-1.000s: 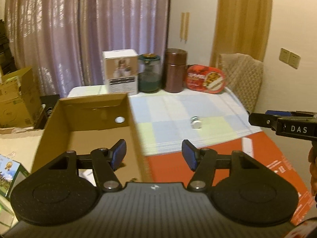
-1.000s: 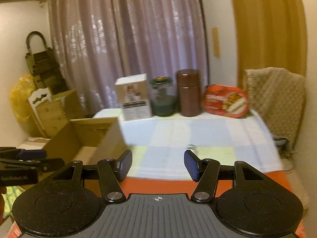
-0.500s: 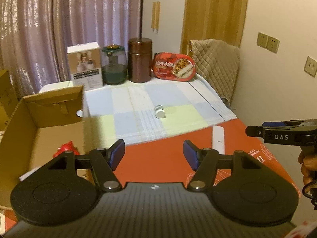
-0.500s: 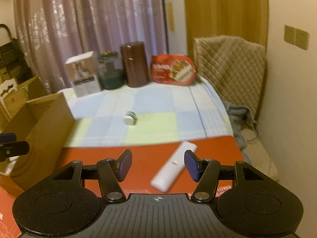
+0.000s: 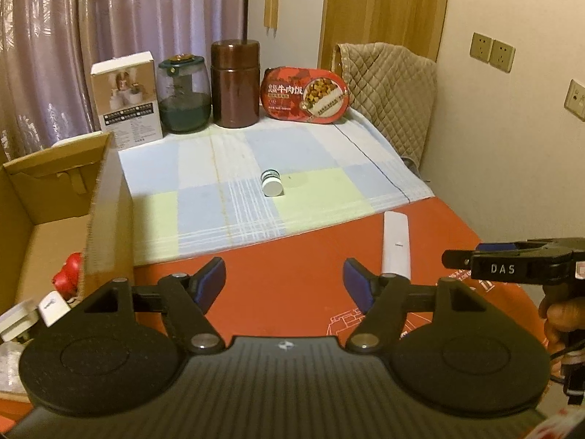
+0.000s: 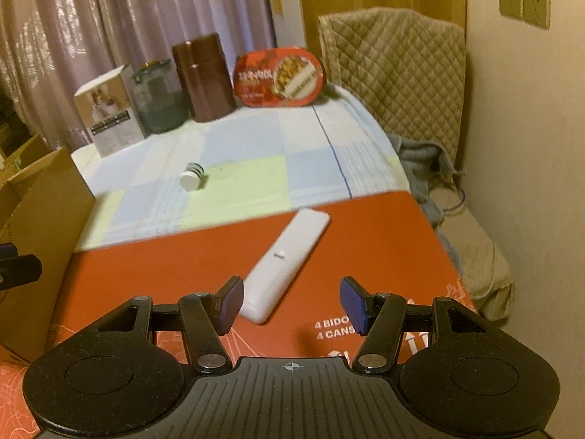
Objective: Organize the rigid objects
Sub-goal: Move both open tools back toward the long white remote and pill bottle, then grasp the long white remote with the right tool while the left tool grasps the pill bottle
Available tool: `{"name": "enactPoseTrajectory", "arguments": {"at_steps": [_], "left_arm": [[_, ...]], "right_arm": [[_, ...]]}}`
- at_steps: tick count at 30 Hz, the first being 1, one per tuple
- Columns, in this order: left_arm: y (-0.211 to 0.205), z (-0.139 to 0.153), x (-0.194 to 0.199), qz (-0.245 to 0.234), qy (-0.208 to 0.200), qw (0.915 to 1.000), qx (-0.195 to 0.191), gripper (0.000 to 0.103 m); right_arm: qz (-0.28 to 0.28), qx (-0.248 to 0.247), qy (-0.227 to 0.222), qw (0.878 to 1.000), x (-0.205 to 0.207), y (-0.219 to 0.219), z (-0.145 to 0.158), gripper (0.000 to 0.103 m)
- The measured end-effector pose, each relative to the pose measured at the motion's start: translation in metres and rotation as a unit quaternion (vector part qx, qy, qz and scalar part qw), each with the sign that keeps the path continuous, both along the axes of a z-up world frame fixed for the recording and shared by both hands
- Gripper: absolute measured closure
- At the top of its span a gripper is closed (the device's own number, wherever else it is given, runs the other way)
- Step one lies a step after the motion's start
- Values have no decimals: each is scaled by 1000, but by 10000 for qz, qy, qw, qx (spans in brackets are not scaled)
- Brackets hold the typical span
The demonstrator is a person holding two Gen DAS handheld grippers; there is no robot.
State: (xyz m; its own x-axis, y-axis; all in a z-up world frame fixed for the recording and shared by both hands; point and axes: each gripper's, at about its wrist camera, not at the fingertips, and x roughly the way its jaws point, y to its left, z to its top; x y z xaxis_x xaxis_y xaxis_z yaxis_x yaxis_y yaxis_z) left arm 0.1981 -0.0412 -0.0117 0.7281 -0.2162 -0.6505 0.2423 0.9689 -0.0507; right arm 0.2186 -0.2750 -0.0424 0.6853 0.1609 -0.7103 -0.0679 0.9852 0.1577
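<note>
A white remote control (image 6: 287, 263) lies on the red board (image 6: 365, 241); it also shows in the left wrist view (image 5: 395, 245). My right gripper (image 6: 291, 307) is open and empty, just short of the remote's near end. A small white-capped bottle (image 5: 272, 183) lies on its side on the checked cloth (image 5: 310, 153), also in the right wrist view (image 6: 192, 177). An open cardboard box (image 5: 55, 212) at the left holds a red object (image 5: 67, 274) and a white plug (image 5: 36, 311). My left gripper (image 5: 284, 285) is open and empty over the red board.
At the back of the table stand a white carton (image 5: 126, 97), a glass jar (image 5: 184, 95), a brown canister (image 5: 236, 84) and a red food tin (image 5: 305, 95). A quilted chair (image 5: 391, 91) and the wall are on the right.
Both grippers swung right, away from the box. The right gripper has come closer to the remote, which now lies between and just ahead of its fingers.
</note>
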Motion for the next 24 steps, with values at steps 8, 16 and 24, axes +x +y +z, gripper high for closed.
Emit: {"name": "enactPoseTrajectory", "arguments": {"at_steps": [8, 16, 24], "left_arm": [[-12, -31, 25, 63, 139, 9999, 16, 34], [-18, -55, 44, 70, 189, 9998, 5, 34], [-15, -71, 56, 69, 246, 9996, -85, 34]], "right_arm": [[-9, 237, 98, 9997, 17, 3, -26, 47], [-24, 364, 194, 9991, 42, 15, -53, 47], [-136, 184, 49, 9997, 63, 29, -69, 48]]}}
